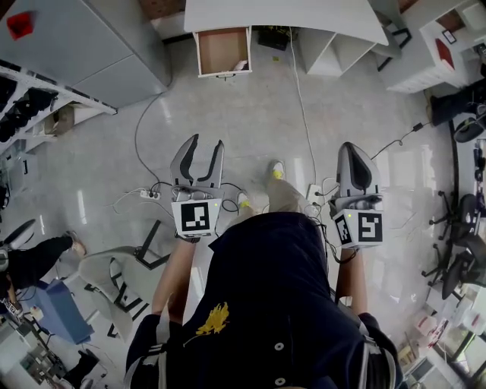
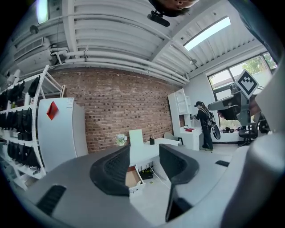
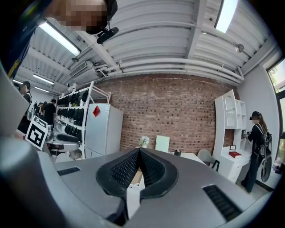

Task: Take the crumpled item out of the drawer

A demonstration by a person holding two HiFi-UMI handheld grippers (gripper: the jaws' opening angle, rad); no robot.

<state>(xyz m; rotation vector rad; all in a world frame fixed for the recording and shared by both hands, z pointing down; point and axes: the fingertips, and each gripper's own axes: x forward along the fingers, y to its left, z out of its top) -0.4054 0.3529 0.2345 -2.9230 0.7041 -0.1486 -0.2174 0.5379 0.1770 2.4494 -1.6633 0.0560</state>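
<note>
Far ahead, a drawer (image 1: 222, 52) stands pulled out from under a white desk (image 1: 285, 15); its inside is brown. A small pale thing (image 1: 240, 66) lies at its front right corner, too small to make out. My left gripper (image 1: 199, 156) is held at waist height, far from the drawer, its jaws open with nothing between them. In the left gripper view the drawer (image 2: 132, 177) shows between the spread jaws of that gripper (image 2: 144, 153). My right gripper (image 1: 355, 163) is shut and empty, and in its own view the right gripper (image 3: 139, 151) has its pads together.
Cables and a power strip (image 1: 149, 194) lie on the floor between me and the desk. A grey cabinet (image 1: 83, 45) stands at the back left, white shelves (image 1: 326, 49) at the right of the desk. A chair (image 1: 114, 277) is near my left. A person (image 2: 205, 124) stands by far shelving.
</note>
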